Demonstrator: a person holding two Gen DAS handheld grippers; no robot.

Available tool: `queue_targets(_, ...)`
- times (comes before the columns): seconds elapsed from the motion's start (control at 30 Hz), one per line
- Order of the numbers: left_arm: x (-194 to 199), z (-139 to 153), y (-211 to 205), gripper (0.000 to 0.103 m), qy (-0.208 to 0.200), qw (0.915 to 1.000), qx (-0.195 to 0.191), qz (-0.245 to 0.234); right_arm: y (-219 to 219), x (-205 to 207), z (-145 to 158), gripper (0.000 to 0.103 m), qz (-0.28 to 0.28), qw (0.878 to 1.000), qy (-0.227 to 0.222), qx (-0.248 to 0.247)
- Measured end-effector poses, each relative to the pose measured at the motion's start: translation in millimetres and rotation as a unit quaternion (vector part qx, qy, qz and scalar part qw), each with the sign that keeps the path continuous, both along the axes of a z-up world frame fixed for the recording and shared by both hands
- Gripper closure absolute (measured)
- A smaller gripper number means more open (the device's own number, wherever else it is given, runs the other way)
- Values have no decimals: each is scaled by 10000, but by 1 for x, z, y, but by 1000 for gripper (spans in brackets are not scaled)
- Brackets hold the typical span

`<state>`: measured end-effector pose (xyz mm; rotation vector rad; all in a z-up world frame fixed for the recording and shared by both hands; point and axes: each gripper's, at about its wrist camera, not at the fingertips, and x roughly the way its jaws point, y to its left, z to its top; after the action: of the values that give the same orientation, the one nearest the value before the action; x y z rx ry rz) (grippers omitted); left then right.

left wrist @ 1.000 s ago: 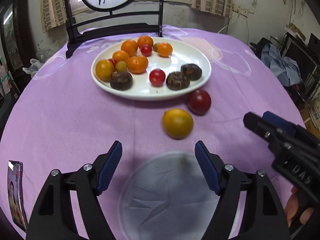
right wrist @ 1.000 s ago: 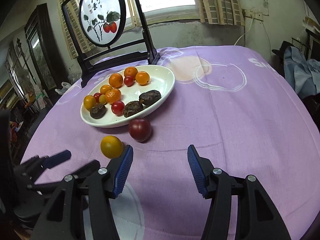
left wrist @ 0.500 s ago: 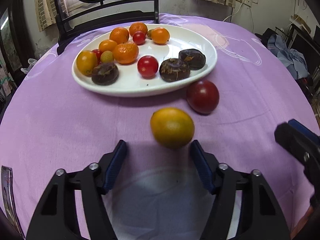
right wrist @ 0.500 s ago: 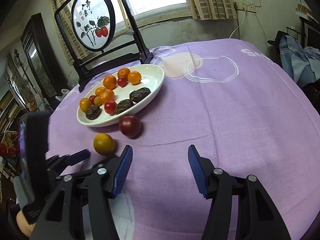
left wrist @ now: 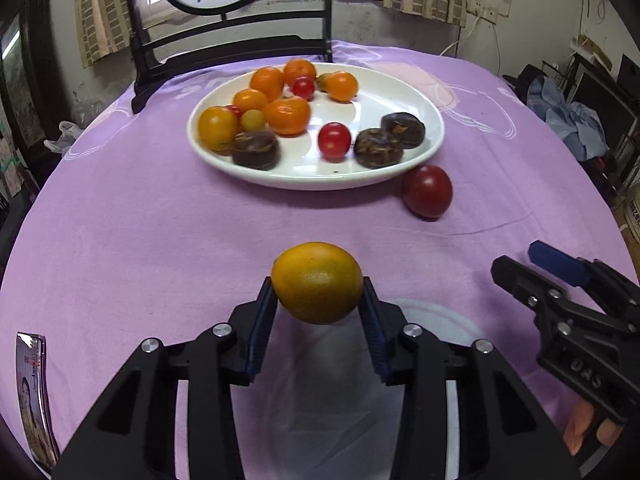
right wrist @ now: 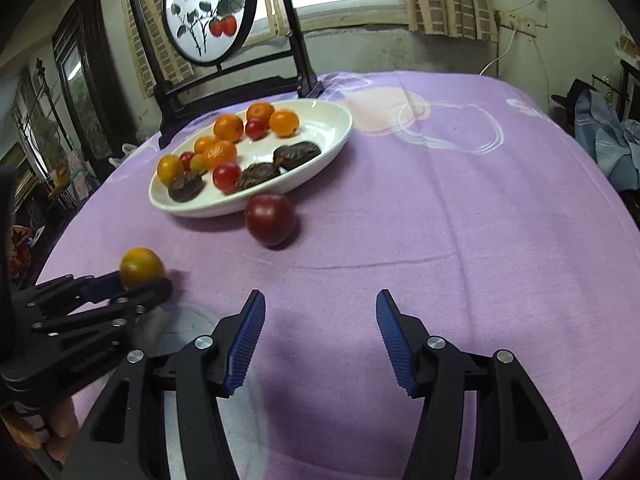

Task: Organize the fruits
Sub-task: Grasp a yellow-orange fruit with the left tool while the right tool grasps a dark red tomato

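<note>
the left gripper (left wrist: pixel 318 300) is closing on a yellow-orange citrus (left wrist: pixel 317 282) between its pads, likely bound for the white plate (left wrist: pixel 420 160) ahead, while the right gripper (right wrist: pixel 320 332) is hovering half open, empty.

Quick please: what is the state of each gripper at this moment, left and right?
Left gripper: jaws closing, pads touching both sides of the yellow-orange fruit.
Right gripper: open, nothing between its jaws, above the purple tablecloth.

Left tool (left wrist: pixel 318 294) closing (right tool (right wrist: pixel 318 320) agape).
</note>
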<state>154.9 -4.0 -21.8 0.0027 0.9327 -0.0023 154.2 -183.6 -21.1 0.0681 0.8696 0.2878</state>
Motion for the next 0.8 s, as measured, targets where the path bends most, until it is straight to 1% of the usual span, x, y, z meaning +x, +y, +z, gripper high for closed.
queue_targets(0.07, -3, -1, 10, 62, -147, 9998, 102, 119, 8, 6, -3, 44, -37, 9999, 128, -14)
queue_targets(0.17, -3, -4, 23, 62, -255, 9990, 202, 297, 27, 17, -7, 44, 69, 9991, 173, -386)
queue_targets(0.2, -2, -5, 27, 62, -222, 9992, 131, 294, 33, 21, -8, 44, 99, 9987, 186, -472)
queue_targets(0.3, 3, -7, 40, 62, 21, 9989, -368, 277, 49, 33, -9, 44, 154, 9974, 205, -672)
queue_targets(0.33, 3, -7, 41, 62, 52, 9986, -445, 276, 54, 38, -10, 45, 177, 9969, 207, -733)
queue_targets(0.5, 3, -5, 39, 62, 49, 9986, -484, 207, 71, 56, -10, 53, 230, 9960, 177, -848)
queue_targets(0.63, 3, -6, 35, 62, 69, 9988, -470, 143, 76, 68, -9, 64, 131, 9954, 198, -928)
queue_targets(0.8, 2, -5, 36, 62, 48, 9986, -496, 162, 66, 64, -8, 65, 0, 9966, 213, -796)
